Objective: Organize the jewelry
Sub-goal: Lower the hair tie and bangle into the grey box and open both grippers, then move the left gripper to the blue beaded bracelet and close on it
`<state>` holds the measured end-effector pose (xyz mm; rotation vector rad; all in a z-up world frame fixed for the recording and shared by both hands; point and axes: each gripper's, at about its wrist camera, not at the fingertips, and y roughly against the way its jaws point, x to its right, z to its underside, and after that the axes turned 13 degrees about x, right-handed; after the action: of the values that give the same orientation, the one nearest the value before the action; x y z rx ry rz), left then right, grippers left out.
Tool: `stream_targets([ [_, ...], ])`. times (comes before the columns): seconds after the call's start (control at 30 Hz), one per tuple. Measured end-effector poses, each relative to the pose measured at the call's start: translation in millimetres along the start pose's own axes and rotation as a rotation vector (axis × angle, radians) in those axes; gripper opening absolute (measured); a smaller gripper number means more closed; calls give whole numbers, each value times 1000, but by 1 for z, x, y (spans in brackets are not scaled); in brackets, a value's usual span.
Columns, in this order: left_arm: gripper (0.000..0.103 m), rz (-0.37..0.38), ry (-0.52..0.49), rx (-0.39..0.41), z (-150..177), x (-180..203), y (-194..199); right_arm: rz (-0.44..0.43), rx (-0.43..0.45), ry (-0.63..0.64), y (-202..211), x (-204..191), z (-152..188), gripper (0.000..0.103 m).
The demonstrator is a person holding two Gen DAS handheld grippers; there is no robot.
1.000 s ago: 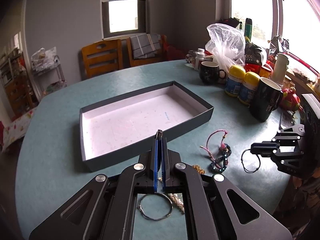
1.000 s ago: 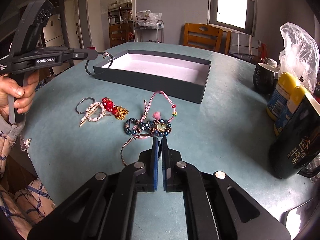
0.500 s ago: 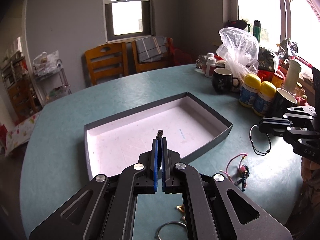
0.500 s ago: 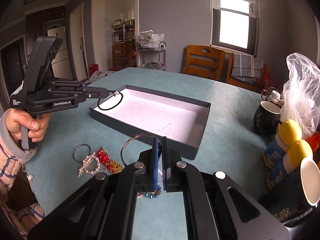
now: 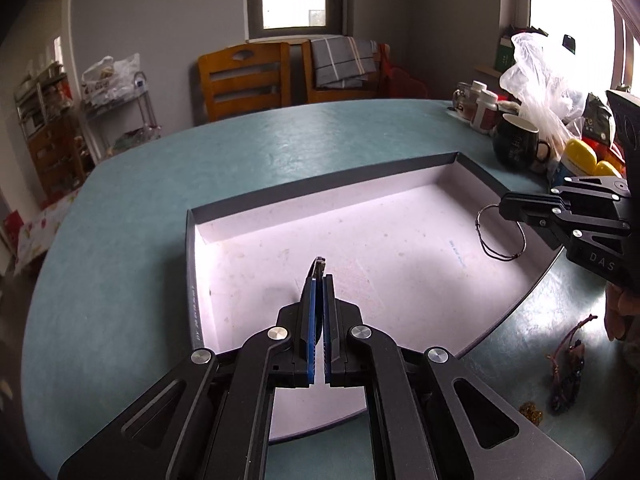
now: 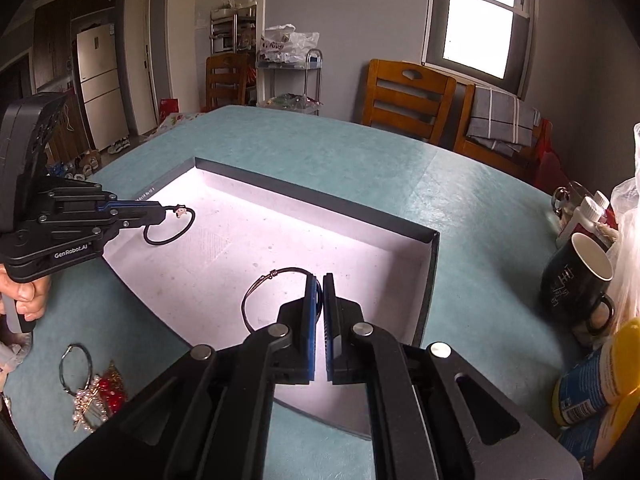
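Note:
A dark box with a white floor (image 5: pixel 400 260) lies on the teal table; it also shows in the right wrist view (image 6: pixel 320 208). My left gripper (image 5: pixel 319 280) is shut on a black cord bracelet (image 6: pixel 170 230) and holds it above the box's left part. My right gripper (image 6: pixel 319 280) is shut on a thin wire bangle (image 6: pixel 264 284) and holds it over the box's right part; the bangle also shows in the left wrist view (image 5: pixel 500 236).
Loose jewelry lies on the table in front of the box: a ring, pearl and red pieces (image 6: pixel 92 388), and beaded bracelets (image 5: pixel 564 372). Mugs (image 6: pixel 576 284), bottles and a plastic bag (image 5: pixel 540 76) crowd the right side. Chairs stand behind the table.
Both grippers have risen and moved forward from the jewelry pile to above the box, each carrying its bracelet.

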<state>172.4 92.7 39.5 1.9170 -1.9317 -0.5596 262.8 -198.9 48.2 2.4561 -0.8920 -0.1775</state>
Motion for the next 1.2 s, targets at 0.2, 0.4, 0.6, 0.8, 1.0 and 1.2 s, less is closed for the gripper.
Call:
stream_targets([
  [0.2,3,14,0,-47,12,1,-8,-3,-76,-9,-21,-1,14,3],
  [0.4,40,-12,-5,-33,12,2,-5,-13,-96,-42,-26,0,16,12],
  [0.6,69,-11,7,26,7,1,7,-15,-11,-80,8,0,12,38],
  [0.8,80,-10,9,67,5,12,30,11,55,-91,61,-1,20,62],
  [1.0,81,32,-35,102,16,40,65,41,92,-148,108,2,46,78],
  [1.2,81,90,-61,107,31,66,86,67,104,-187,137,2,69,87],
])
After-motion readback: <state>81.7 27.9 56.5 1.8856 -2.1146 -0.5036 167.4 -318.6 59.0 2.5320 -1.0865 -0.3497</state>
